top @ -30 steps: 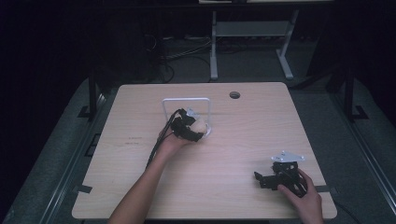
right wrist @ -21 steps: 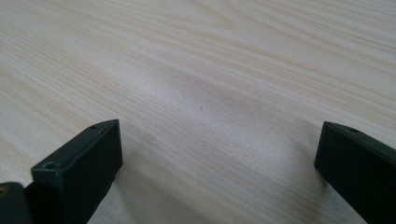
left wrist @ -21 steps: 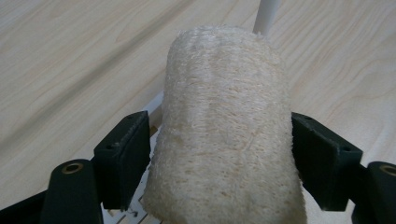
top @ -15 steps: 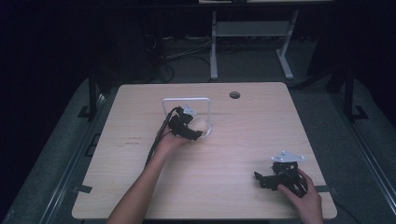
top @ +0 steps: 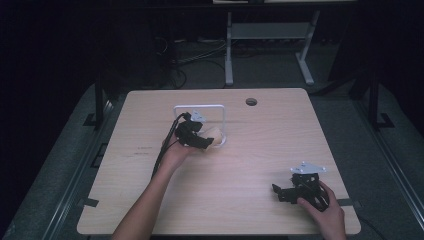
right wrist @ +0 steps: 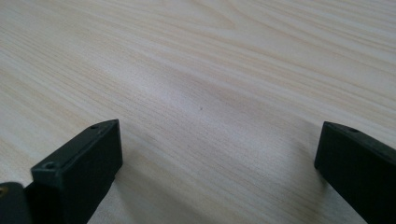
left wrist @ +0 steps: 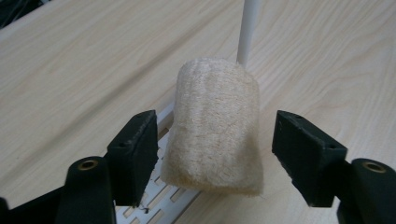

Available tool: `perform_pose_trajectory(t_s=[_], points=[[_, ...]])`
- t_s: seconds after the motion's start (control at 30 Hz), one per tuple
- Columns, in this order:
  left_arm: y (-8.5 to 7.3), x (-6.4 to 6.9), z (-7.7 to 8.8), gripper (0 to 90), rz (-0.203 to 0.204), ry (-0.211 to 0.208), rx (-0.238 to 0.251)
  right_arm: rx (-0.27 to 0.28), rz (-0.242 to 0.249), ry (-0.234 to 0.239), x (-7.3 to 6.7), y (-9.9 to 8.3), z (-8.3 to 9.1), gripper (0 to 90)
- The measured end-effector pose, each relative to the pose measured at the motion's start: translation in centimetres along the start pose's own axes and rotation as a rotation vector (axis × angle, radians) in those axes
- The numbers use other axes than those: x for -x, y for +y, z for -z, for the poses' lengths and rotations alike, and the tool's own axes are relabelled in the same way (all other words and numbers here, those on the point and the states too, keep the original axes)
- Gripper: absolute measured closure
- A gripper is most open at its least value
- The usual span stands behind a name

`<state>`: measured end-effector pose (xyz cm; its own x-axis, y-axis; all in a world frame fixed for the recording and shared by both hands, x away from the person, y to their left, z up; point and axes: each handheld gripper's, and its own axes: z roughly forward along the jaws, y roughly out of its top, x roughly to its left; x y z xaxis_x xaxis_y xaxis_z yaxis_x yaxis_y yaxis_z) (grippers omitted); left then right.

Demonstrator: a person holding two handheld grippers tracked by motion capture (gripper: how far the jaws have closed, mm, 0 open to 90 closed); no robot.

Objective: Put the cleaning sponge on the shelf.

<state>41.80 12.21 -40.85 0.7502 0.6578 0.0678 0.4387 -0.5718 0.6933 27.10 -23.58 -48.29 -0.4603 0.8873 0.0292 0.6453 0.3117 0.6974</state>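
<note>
A beige, rough-fibred sponge cylinder (left wrist: 217, 126) stands upright over the slotted base (left wrist: 159, 207) of a white wire rack (top: 200, 106), in front of a white post (left wrist: 247, 28). My left gripper (left wrist: 215, 144) straddles it and its jaws have just been closing. A thin gap still shows on each side of the sponge, so the pads do not press it. In the high view the left gripper (top: 204, 140) sits at the rack with the sponge (top: 216, 136) at its tips. My right gripper (top: 282, 192) rests near the table's front right, open, and in its own view the right gripper (right wrist: 219, 149) has bare wood between its jaws.
The wooden table (top: 260, 150) has a round cable hole (top: 251, 101) at the back. A black cable (top: 167, 145) trails from the left gripper along the forearm. A metal stand (top: 229, 55) and loose cables lie on the dark floor behind.
The left gripper has lifted slightly beside the rack, with the sponge still between its jaws. The right gripper and hand have stayed where they were.
</note>
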Motion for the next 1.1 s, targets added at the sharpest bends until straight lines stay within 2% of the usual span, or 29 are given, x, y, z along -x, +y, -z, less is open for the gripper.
perform_pose_trajectory(t_s=[0.07,0.2,0.37,0.53,0.77,1.1], points=[[-0.1,0.1,0.8,35.8,-0.016,0.008,0.008,0.000,-0.001,0.000,0.0,0.0,0.0,0.7],[-0.2,0.2,1.9,47.1,-0.014,-0.010,0.035,0.000,0.000,0.000,0.0,0.0,0.0,0.7],[-0.4,0.5,2.9,70.1,0.001,-0.059,0.051,0.000,-0.001,0.000,0.0,0.0,0.0,0.6],[-0.9,0.7,3.0,89.1,0.016,-0.115,0.047,0.000,0.000,0.000,0.0,0.0,0.0,0.7],[-1.6,1.5,2.4,89.9,0.013,-0.157,0.024,-0.001,-0.001,0.000,0.0,0.0,0.0,0.6],[-2.3,2.9,0.8,89.9,-0.011,-0.188,-0.017,0.000,-0.001,0.000,0.0,0.0,0.0,0.7]])
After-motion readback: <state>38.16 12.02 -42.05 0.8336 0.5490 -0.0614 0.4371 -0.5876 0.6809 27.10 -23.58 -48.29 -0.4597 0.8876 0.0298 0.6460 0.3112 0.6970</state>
